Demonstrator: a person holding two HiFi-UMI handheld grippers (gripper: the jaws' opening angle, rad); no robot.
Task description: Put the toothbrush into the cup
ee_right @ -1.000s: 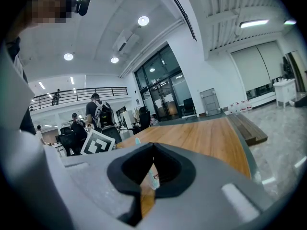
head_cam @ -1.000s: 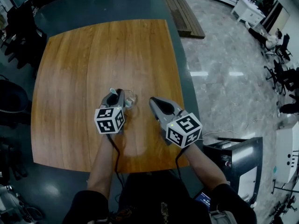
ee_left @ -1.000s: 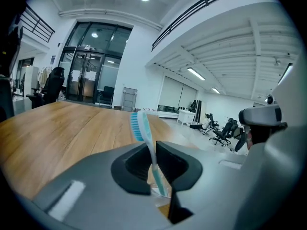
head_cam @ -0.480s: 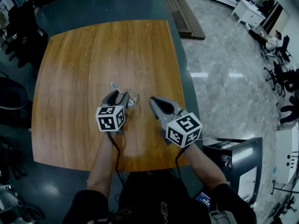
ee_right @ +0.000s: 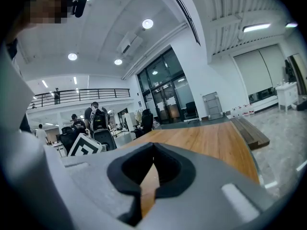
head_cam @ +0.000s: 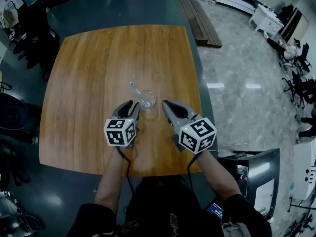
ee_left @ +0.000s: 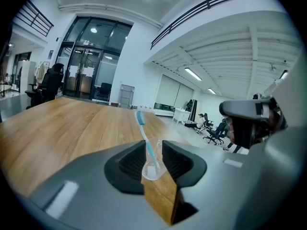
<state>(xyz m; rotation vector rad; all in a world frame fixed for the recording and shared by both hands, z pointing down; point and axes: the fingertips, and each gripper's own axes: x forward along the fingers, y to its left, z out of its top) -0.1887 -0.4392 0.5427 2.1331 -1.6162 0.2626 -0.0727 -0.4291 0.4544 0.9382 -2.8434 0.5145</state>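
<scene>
Your left gripper (head_cam: 130, 105): jaws partly apart, just been closing, gripping nothing. Cup (head_cam: 149, 101) stands just ahead of the gap, toothbrush (head_cam: 139, 94) leaning in it, bristles up. Clear wall faint against the table (head_cam: 89, 73). Right gripper (head_cam: 168, 104): tips together, empty.

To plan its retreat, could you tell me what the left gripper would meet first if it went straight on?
Most likely the clear cup with the toothbrush in it, just ahead. The left gripper has just been closing its jaws; they stand apart with nothing between them.
</scene>
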